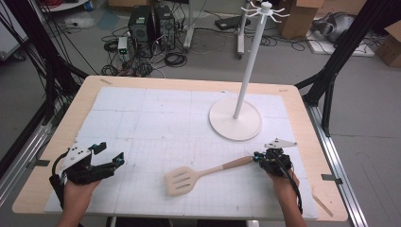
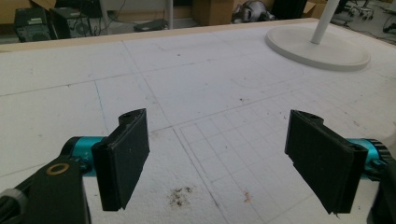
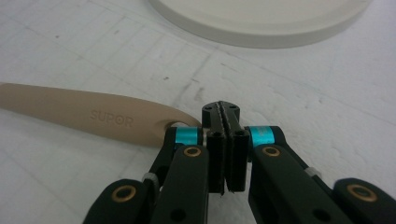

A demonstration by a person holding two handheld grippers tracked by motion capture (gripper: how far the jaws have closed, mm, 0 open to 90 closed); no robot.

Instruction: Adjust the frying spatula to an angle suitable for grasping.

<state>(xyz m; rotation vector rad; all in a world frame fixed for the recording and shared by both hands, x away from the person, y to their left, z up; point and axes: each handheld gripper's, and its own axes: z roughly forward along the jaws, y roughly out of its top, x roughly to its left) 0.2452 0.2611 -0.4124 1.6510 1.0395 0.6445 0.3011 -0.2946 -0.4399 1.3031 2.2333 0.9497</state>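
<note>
Right gripper (image 1: pixel 259 158) beside handle end, spatula (image 1: pixel 198 175) blade pointing left

Both grippers, the left gripper (image 1: pixel 108 154) and the right gripper (image 3: pixel 227 116), are black, with flat dark pads, turquoise collars, brass-ringed pivots, grey three-cornered top plates and trailing black cables.
</note>
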